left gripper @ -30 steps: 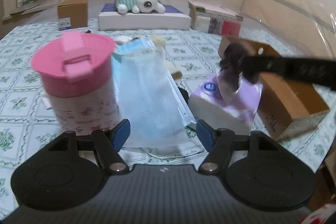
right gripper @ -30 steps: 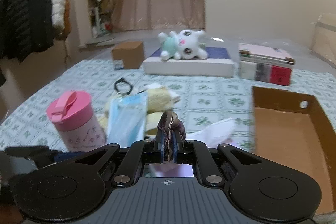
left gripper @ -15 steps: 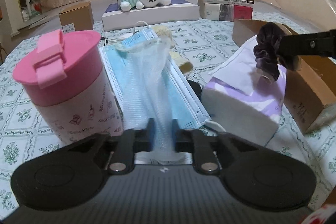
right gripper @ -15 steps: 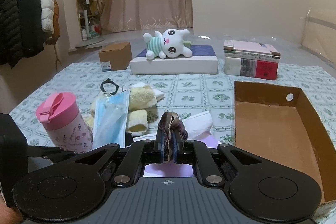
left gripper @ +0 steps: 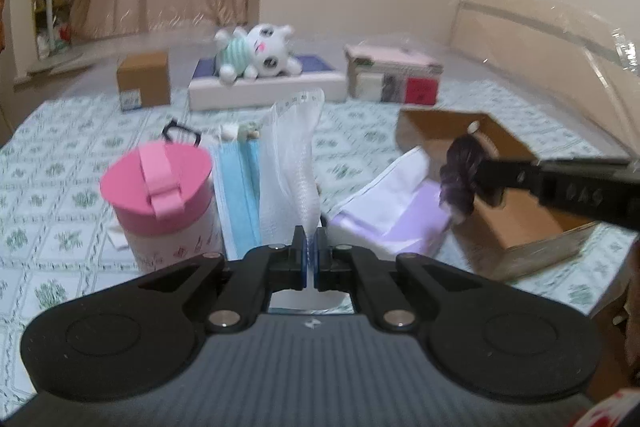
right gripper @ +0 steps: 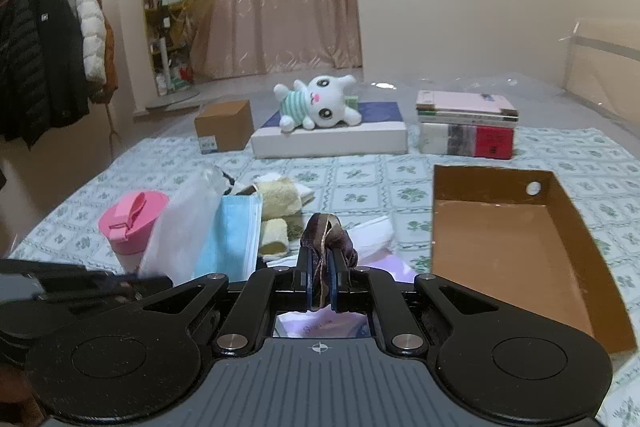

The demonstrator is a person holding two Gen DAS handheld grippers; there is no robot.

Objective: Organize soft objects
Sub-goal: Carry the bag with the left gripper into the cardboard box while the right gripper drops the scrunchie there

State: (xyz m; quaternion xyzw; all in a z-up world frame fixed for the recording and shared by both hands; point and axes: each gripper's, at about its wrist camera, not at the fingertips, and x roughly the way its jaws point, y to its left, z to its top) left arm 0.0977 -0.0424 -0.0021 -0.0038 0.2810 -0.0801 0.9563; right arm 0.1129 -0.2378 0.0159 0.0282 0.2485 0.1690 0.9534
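Two grips set: left gripper (left gripper: 310, 253) fingers pinched on mask pack (left gripper: 290, 163), right gripper (right gripper: 321, 281) clamped on scrunchie (right gripper: 328, 239) near cardboard box (right gripper: 500, 247). Lift clear, release over box.

Mask pack (left gripper: 290, 163): clear plastic sleeve, white masks inside; pinched at its lower edge in my left tool (left gripper: 310, 259), standing upright, lifted.
Blue mask (left gripper: 238, 195): flat, pleated, upright just beside the pack.
Scrunchie (right gripper: 326, 239): dark purple-brown velvet, bunched; clamped in my right tool (right gripper: 322, 287).
Yellow cloths (right gripper: 278, 211): folded, lying on the patterned bedcover.
Tissue pack (left gripper: 394, 215): lilac wrapper, white sheet protruding.
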